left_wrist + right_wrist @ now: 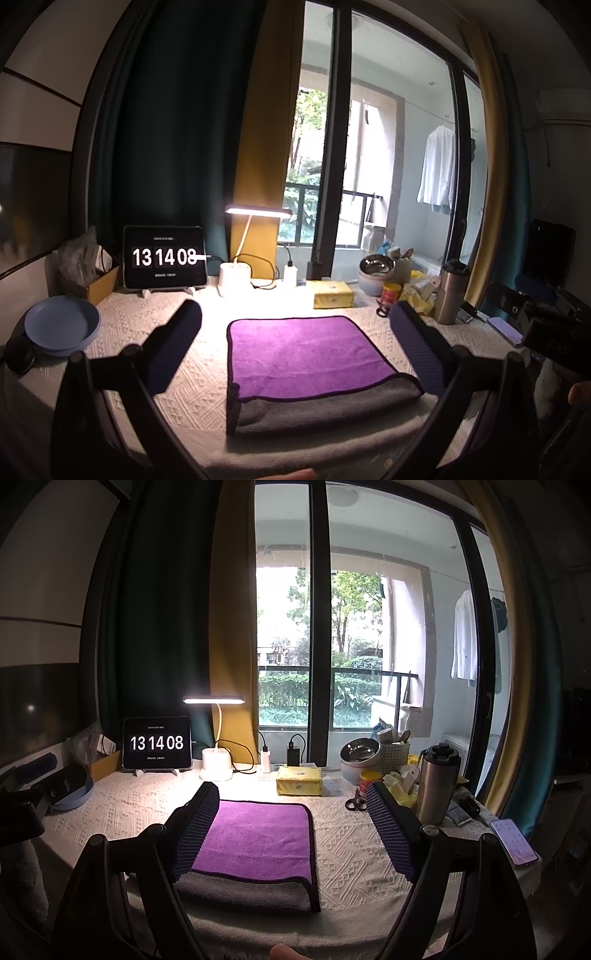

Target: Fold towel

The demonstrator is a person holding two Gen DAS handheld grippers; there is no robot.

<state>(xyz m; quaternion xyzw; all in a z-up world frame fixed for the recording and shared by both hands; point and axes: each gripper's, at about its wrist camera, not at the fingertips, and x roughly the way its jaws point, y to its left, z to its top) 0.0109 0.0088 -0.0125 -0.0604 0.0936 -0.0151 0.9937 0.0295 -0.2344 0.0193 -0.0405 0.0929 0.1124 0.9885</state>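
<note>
A purple towel (306, 354) with a grey underside lies folded on the white textured tablecloth (155, 325), its grey layer showing along the near edge. In the right wrist view the towel (258, 842) lies left of centre. My left gripper (295, 310) is open and empty above the towel, its fingers either side of it. My right gripper (295, 794) is open and empty, its left finger (195, 830) over the towel's left part, its right finger over bare cloth.
A tablet clock (164, 257), a lit desk lamp (256, 212) and a yellow tissue pack (332, 294) stand at the back. A blue plate (61, 325) is at left. Steel bowl (360, 755), flask (439, 782), scissors (355, 802) and phone (513, 842) are at right.
</note>
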